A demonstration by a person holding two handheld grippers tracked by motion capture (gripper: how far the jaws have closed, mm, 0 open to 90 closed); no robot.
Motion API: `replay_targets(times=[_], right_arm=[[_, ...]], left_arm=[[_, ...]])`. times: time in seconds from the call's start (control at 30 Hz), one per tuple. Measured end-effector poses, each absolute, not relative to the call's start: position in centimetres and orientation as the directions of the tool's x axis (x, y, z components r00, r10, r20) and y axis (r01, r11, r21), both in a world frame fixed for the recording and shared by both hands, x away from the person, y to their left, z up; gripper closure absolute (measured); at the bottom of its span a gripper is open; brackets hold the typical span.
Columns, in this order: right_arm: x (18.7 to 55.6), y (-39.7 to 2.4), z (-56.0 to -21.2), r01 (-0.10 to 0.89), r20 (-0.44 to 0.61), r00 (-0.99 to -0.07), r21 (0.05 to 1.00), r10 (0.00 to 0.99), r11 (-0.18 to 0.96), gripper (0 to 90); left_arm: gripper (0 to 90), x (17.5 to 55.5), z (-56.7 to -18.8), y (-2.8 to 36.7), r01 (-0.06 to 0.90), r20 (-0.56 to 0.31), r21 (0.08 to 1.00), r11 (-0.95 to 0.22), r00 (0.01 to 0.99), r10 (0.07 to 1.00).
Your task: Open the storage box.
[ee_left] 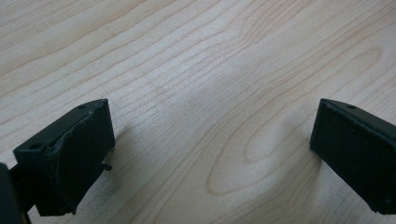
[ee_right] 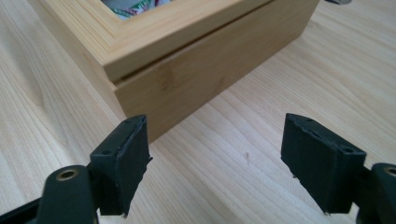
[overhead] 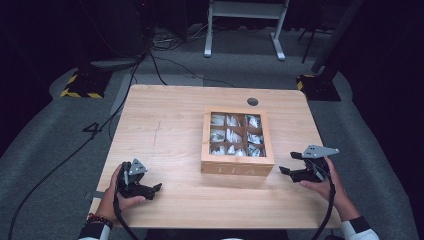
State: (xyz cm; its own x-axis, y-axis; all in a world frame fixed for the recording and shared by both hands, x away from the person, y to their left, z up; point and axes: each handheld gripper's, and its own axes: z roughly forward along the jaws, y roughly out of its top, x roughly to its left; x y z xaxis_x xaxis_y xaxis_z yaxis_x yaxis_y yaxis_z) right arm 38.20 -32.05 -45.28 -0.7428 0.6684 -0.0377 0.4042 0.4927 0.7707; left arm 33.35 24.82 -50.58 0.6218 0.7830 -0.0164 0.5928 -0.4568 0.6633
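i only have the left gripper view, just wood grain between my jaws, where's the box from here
Observer: The wooden tea box sits right of centre on the table, lid closed, well apart from the left gripper.
Operator: is the other gripper on it
Observer: No. The right gripper faces the box's near right corner, jaws open, nothing between them.
Operator: what's in the box
Observer: Through the lid's window, nine compartments hold tea bags.
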Motion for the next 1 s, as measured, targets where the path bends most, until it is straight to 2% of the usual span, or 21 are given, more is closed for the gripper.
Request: replay_targets(times=[0.47,1.0], right_arm=[[37.8,-30.3,-43.7,0.35,-0.061,-0.78,0.782,0.622,0.515,25.5],[38.6,-28.2,-44.5,0.358,-0.05,-0.803,0.756,0.593,0.548,27.1]], left_arm=[[0.2,33.3,-50.6,24.8,0.594,-0.019,0.663,-0.455,0.621,0.783],[0.2,33.4,-50.6,24.8,0.592,-0.016,0.664,-0.457,0.622,0.783]])
